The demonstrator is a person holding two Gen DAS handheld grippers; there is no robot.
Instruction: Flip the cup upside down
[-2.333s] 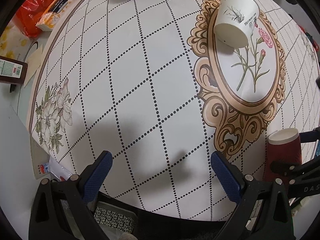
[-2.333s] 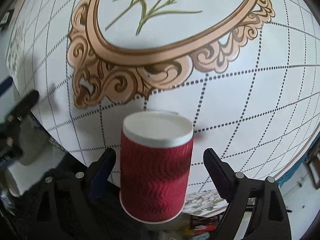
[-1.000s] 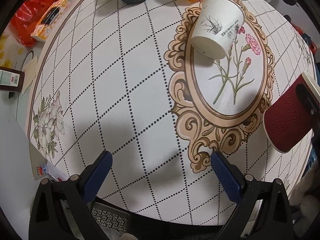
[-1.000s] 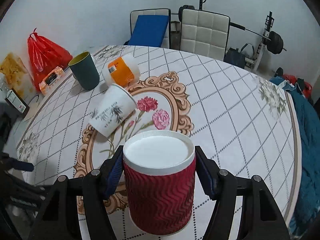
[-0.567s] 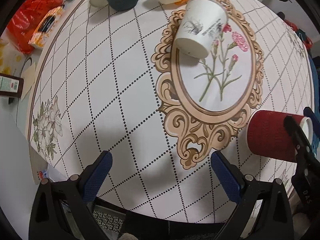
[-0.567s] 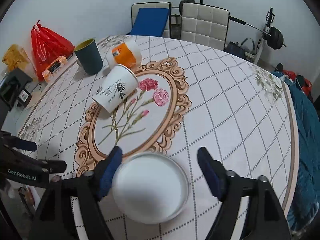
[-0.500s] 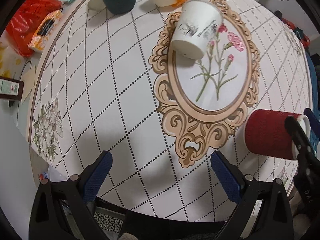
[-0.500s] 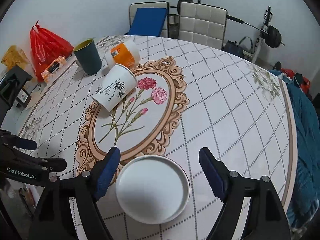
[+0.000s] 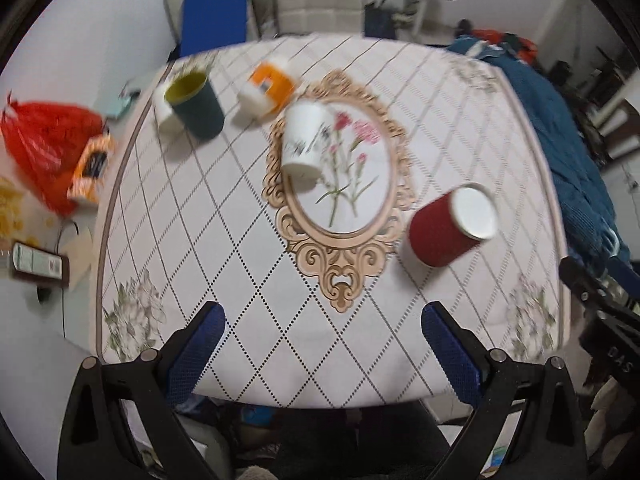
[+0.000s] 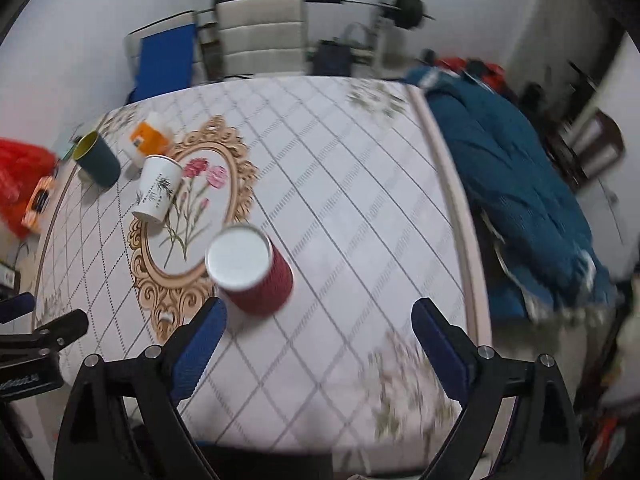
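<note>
Cup, let go half a second ago, now stands apparently bottom-up at the oval's five o'clock, both the right gripper and left gripper wide and pulled back, so the flip looks finished.

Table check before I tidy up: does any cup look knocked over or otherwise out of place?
The white cup and the orange-labelled cup look tipped rather than standing. The red cup stands upside down; the green cup stands upright.

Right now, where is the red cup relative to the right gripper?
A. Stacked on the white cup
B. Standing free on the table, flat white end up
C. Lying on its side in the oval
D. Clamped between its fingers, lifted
B: the red cup stands on the table, flat white end up, ahead of the open right gripper, whose fingers do not touch it.
</note>
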